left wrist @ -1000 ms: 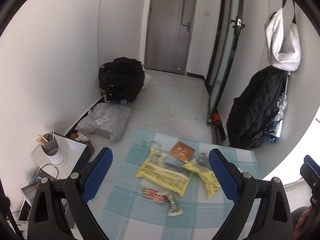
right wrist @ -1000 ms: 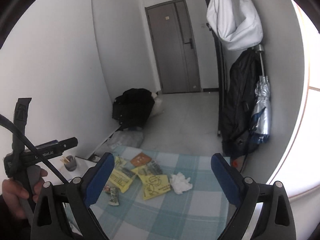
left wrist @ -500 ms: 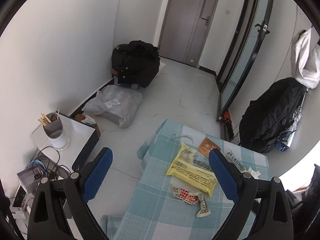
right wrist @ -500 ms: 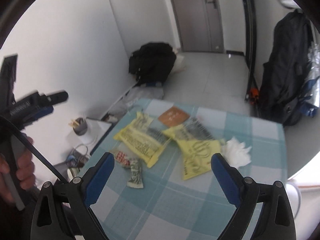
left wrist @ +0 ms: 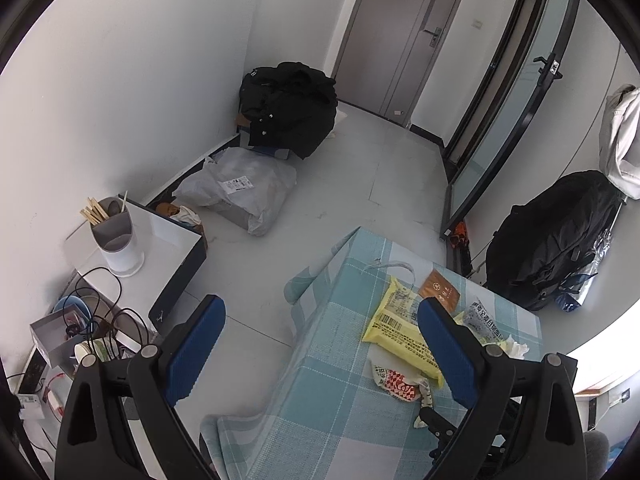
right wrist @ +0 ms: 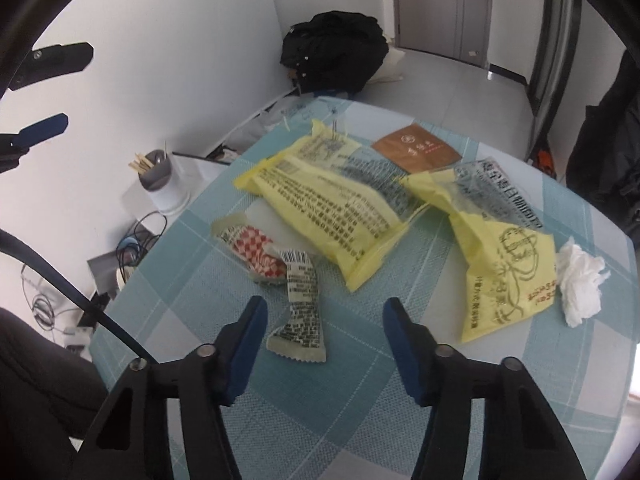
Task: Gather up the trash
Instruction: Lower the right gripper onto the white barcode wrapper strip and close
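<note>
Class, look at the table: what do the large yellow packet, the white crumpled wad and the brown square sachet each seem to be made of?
Large yellow packet: probably thin plastic film, slightly glossy, with a crimped end seam and wrinkles. White crumpled wad: likely tissue paper, matte and soft, with ragged folds. Brown square sachet: flat with a smooth printed face; paper or foil laminate, I cannot tell which.

Table (right wrist: 208, 360) carries all the trash. Large wrapper (right wrist: 332, 200) at centre; small crumpled wrapper (right wrist: 260, 252) to its left, touching a printed sachet (right wrist: 300, 308) just before it. Second large wrapper (right wrist: 500, 240) to the right, crumpled tissue (right wrist: 580, 280) beside its right edge. Flat packet (right wrist: 416, 152) behind — between both large wrappers. Utensil holder (right wrist: 160, 180) left of the table, lower down.
</note>
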Tool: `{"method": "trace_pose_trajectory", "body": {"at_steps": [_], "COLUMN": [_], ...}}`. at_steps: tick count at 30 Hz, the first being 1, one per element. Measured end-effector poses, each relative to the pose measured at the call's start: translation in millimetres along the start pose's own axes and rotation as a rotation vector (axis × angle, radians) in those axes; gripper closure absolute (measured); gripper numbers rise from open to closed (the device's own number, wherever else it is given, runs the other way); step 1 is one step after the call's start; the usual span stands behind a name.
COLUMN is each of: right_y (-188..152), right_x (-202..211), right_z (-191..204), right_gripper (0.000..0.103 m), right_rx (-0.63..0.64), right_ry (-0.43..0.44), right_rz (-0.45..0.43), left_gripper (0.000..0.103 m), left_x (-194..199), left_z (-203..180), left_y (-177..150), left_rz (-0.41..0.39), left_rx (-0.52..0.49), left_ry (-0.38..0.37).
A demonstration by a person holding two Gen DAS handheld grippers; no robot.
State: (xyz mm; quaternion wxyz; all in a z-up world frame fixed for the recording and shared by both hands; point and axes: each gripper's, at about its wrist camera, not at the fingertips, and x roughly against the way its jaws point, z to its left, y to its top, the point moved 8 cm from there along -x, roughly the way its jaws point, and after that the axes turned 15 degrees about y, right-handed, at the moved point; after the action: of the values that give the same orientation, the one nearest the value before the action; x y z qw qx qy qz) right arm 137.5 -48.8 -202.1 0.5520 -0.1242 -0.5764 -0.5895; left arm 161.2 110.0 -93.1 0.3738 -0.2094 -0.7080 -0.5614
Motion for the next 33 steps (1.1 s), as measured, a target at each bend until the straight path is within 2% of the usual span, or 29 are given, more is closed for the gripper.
{"method": "trace_pose_trajectory", "body": {"at_steps": [1,4,6,7,14,22,24,25,33], "right_y": [-1,-4,-5,-6,-11,-18,-20,-20,-24], "right_x": [-2,-7,-8,-9,-1,22,25,26,33], "right_z": [-1,0,3,5,7,-3,-6,-7,-19], "right_gripper": [0.059,0.064,0.072,0.079,0.085,0.090,0.093,0.101,0.101], "right_rx": [-0.001,0.000,0.015,0.024,0.071,0.025,0.010,0.003,-0.036], "right_ry": [0.000,0.009,-0.006,-0.005,-0.021,0.011,0.021,0.027,0.062], "right_rz": [0.005,0.014,0.014,0.018,0.034,0.020,0.021,0.021,0.019], "left_gripper": [0.008,0.008,0.008,0.008,0.008,0.008,0.008,0.008,0.008], "left_x": [-2,-8,-11,-12,-20,-33,-38,-40,-61], "left_z": [1,5,7,8,7,-4,-8,-11,-42], "left_y": [0,-3,-4,-4,-9,-18,-23,-27,-50], "left_rz": [0.010,0.040,0.047,0.050,0.075,0.123,0.139,0.149,0.242], "left_rx": [0.006,0.021,0.023,0.022,0.007,-0.036,-0.055,-0.068,-0.156], "left_ry": [-0.001,-0.012,-0.009,-0.003,0.006,0.005,0.005,0.005,-0.027]}}
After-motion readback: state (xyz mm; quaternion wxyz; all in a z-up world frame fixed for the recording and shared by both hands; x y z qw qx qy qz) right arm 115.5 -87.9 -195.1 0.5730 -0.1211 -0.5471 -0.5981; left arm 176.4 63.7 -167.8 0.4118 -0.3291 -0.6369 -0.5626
